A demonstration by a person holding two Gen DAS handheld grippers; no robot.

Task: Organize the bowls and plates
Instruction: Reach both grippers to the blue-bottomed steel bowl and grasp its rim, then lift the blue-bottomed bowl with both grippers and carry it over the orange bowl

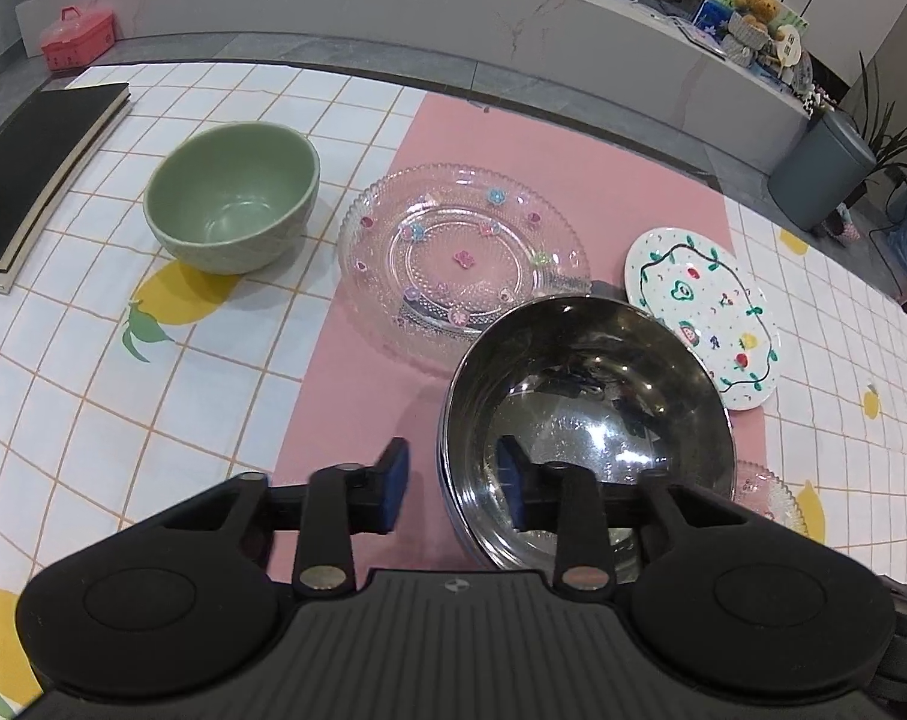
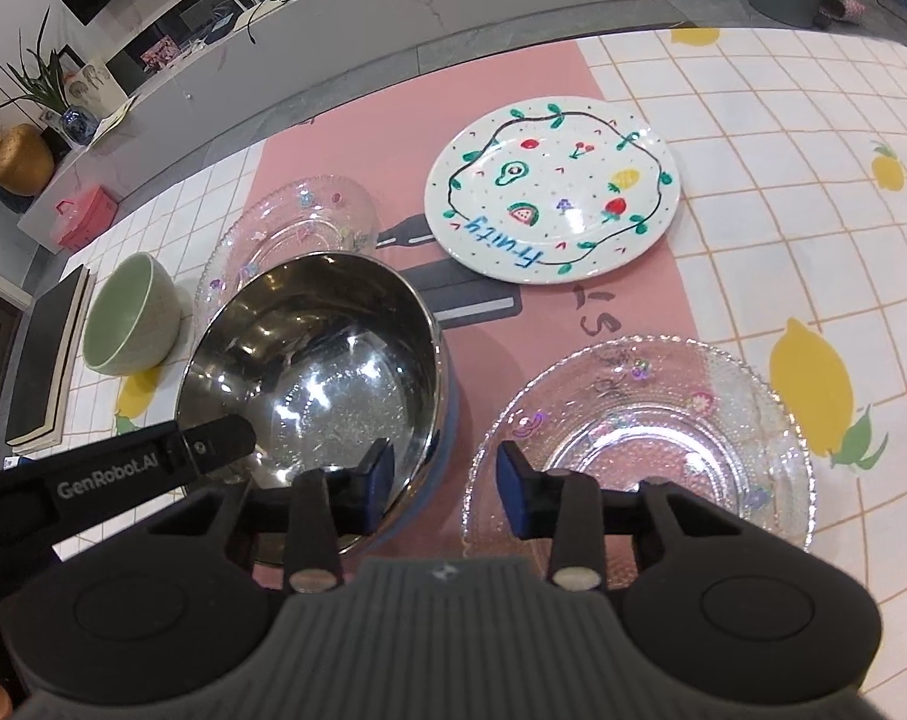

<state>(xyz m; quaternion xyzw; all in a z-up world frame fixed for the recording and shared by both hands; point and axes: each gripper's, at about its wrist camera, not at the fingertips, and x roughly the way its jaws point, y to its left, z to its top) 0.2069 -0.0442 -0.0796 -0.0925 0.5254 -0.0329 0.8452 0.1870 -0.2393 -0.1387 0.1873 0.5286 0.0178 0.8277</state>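
**Steel bowl straddled by the left gripper**

From left to right on the surface: a green ceramic bowl, a clear glass plate on the pink mat, the stainless steel bowl and a painted fruit plate. The left gripper has its fingers apart astride the steel bowl's near rim. The right gripper, fingers apart, hangs between that bowl and a second glass plate.
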